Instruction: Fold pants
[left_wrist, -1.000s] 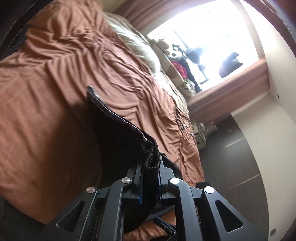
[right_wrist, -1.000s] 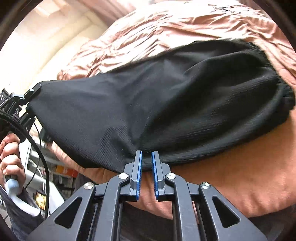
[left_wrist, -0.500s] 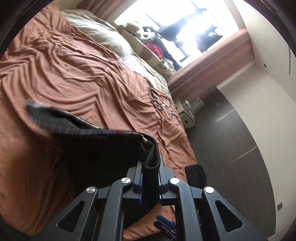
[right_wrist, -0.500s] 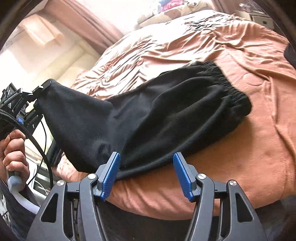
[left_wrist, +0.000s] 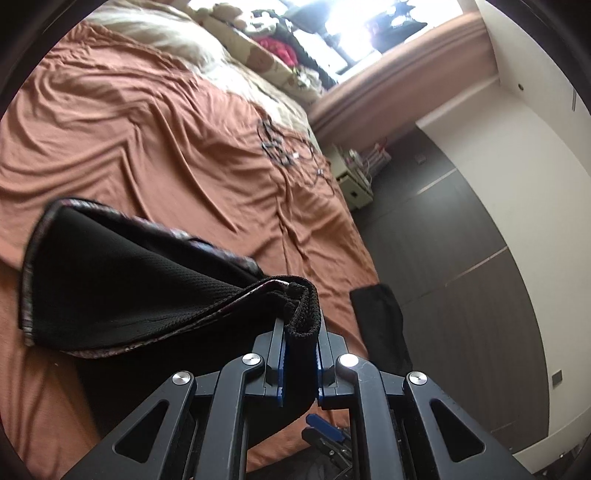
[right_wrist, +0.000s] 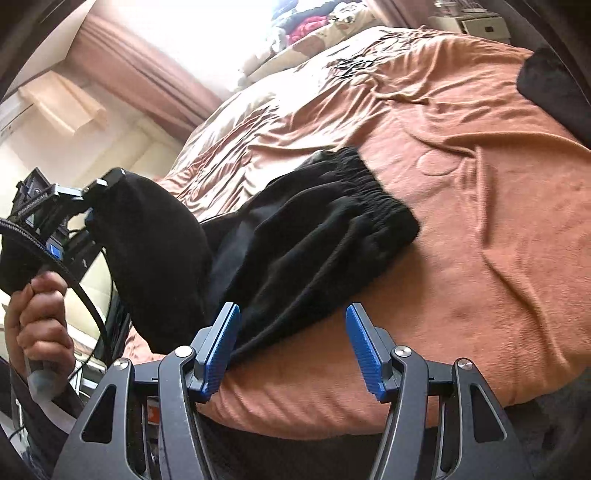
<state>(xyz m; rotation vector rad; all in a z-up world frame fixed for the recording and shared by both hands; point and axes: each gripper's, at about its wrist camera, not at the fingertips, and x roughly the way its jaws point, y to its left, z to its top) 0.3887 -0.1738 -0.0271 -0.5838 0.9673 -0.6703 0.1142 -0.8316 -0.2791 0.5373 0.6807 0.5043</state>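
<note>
We see the left gripper (left_wrist: 299, 354) pinching the black pants (right_wrist: 303, 236) by a ribbed edge. Our right gripper (right_wrist: 291, 350) has just spread open, empty, over the pants lying on the bed (right_wrist: 498, 258).

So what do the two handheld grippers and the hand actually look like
Both are black plastic linkage grippers with silver pivot bolts and ribbed blue pads: the left gripper and the right gripper. In the right wrist view, the left hand grips a pale handle on the left one; a thick black cable arcs past it. No sleeve is clearly visible.
</note>
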